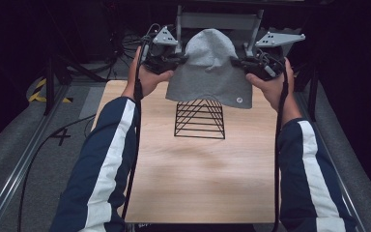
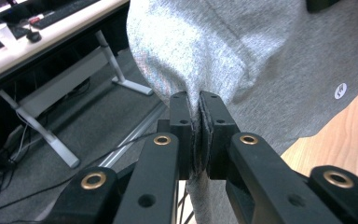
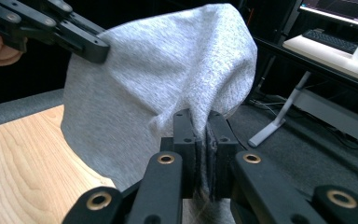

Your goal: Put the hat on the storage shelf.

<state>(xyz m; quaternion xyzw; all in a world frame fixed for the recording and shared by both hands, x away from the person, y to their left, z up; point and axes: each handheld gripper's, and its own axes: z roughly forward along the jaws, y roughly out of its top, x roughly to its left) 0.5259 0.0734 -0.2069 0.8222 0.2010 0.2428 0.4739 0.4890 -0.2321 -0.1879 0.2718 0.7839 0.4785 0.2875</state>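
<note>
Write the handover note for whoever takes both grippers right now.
Left gripper: shut on one side of the grey beanie.
Right gripper: shut on the opposite side.
The beanie hangs spread between them, in the air above the far end of the wooden table. The black wire rack stands on the table just below and in front of it.
Done: beanie lifted and held open.
Left, probably: lower it over the rack, then release both sides.

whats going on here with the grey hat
A person holds a grey beanie up in the air with two hand-held grippers, the left gripper pinching one side and the right gripper the other. It hangs above a black wire rack standing on the wooden table.
</note>
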